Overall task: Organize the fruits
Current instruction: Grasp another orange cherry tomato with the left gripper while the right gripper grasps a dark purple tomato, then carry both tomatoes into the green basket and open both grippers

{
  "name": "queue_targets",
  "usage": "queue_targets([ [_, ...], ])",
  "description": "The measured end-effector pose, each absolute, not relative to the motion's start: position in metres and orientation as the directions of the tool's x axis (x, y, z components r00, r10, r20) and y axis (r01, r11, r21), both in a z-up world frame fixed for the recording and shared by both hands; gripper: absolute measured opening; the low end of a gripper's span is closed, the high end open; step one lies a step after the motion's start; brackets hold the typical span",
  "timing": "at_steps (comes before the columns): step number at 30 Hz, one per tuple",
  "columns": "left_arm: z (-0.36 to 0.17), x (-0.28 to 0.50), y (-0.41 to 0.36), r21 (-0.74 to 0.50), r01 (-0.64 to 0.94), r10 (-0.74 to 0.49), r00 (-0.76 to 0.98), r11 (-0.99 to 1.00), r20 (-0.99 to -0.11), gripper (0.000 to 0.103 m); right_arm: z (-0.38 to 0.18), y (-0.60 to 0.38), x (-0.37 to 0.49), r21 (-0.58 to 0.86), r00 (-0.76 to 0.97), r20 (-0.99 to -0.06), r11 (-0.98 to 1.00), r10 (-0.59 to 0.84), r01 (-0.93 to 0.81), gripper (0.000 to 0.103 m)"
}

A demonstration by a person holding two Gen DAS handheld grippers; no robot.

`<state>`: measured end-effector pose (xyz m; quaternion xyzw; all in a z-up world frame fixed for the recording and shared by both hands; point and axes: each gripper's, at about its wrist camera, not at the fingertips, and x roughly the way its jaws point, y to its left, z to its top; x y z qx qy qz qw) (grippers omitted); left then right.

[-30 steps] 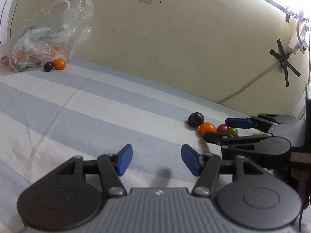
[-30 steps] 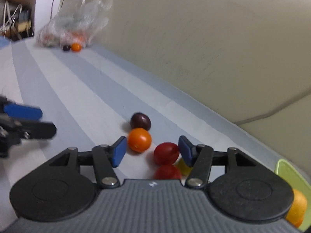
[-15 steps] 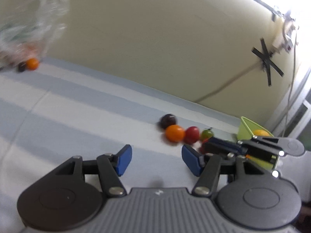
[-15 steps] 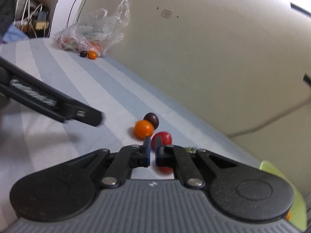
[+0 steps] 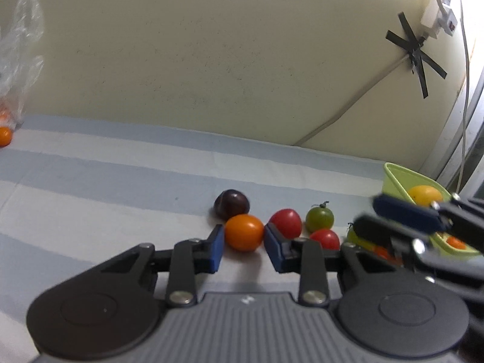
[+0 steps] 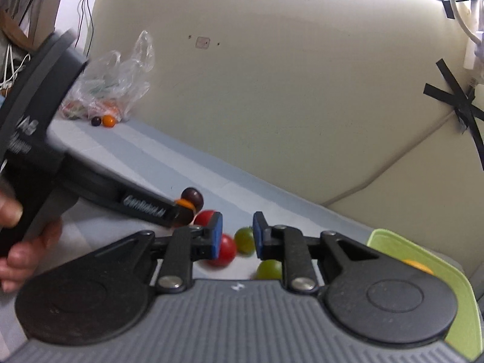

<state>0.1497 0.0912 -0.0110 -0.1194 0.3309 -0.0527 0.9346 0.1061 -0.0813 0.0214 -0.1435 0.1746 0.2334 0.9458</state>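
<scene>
Small tomatoes lie in a cluster on the striped cloth: an orange tomato (image 5: 243, 232), a dark purple one (image 5: 232, 204), two red ones (image 5: 286, 222) and a green one (image 5: 319, 218). My left gripper (image 5: 243, 243) is open with the orange tomato between its blue pads. My right gripper (image 6: 237, 236) is open and empty above a red tomato (image 6: 224, 250) and a green one (image 6: 244, 239). It also shows in the left wrist view (image 5: 393, 220). A lime green tray (image 5: 405, 181) at the right holds a yellow fruit (image 5: 424, 195).
A clear plastic bag (image 6: 112, 90) with more fruit lies far left by the wall, with a dark and an orange tomato (image 6: 108, 120) beside it. The cream wall runs close behind the cluster. A hand (image 6: 21, 251) holds the left gripper.
My left gripper has moved forward and right until the orange tomato sits between its pads. My right gripper shut half a second ago and has opened again, now lifted toward the tray.
</scene>
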Motion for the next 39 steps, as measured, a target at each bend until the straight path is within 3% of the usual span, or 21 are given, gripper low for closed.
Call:
queue_targets([
  [7,-0.003,0.085,0.121,-0.294,-0.013,-0.168,0.795,0.956,-0.583,0.029,0.028,-0.039,0.145,-0.089,0.748,-0.466,0.816,0.473,-0.572,0.029],
  [9,-0.006,0.067,0.124,-0.286,-0.026,-0.151,0.802,0.958,-0.578,0.029,0.022,-0.023,0.162,-0.085,0.721,-0.517,0.81,0.462,-0.58,0.043],
  [10,-0.009,0.059,0.125,-0.277,-0.03,-0.141,0.805,0.96,-0.576,0.029,0.019,-0.014,0.172,-0.083,0.708,-0.545,0.811,0.449,-0.579,0.044],
  [12,-0.015,0.05,0.125,-0.262,-0.023,-0.134,0.814,0.965,-0.565,0.03,0.013,-0.002,0.179,-0.103,0.689,-0.596,0.812,0.412,-0.575,0.04],
  [14,-0.013,0.051,0.126,-0.266,-0.022,-0.135,0.82,0.964,-0.557,0.03,0.009,0.007,0.183,-0.137,0.682,-0.627,0.808,0.377,-0.573,0.029],
  [22,-0.012,0.046,0.126,-0.279,0.022,-0.173,0.831,0.96,-0.529,0.029,0.037,-0.049,0.074,-0.091,0.735,-0.478,0.805,0.481,-0.586,0.029],
  [33,-0.008,0.016,0.039,-0.301,0.274,-0.4,0.743,0.913,-0.537,0.029,0.006,-0.141,-0.017,0.041,0.795,-0.504,0.929,0.336,-0.367,0.029],
  [39,-0.008,0.01,-0.013,-0.244,0.362,-0.436,0.699,0.9,-0.567,0.029,0.004,-0.151,-0.032,0.007,0.822,-0.481,0.938,0.306,-0.346,0.029],
])
